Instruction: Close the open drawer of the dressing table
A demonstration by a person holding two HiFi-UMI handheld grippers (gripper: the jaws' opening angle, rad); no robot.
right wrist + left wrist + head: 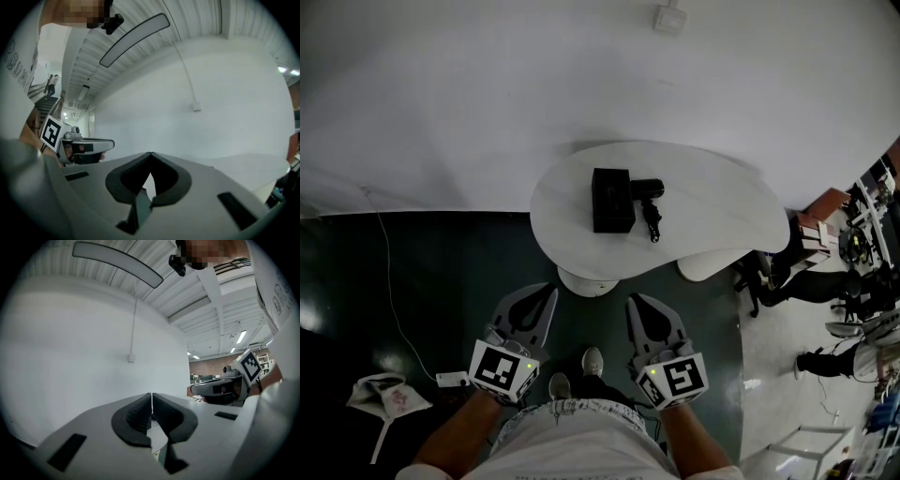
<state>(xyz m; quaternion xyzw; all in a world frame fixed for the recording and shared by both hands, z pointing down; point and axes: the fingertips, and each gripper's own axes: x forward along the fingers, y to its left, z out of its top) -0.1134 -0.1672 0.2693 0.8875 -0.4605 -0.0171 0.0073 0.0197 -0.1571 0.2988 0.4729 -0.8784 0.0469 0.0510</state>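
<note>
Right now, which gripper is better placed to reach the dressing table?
Right, marginally: the right gripper faces the front edge of the dressing table; the left gripper sits by its left end. No open drawer shows.

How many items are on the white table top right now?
2: a black box near the middle of the white table, and a black handheld device, perhaps a hair dryer, just right of it. Smaller items could hide behind the box.

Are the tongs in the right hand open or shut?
Shut. The right tongs have their tips pressed together with nothing between them.
</note>
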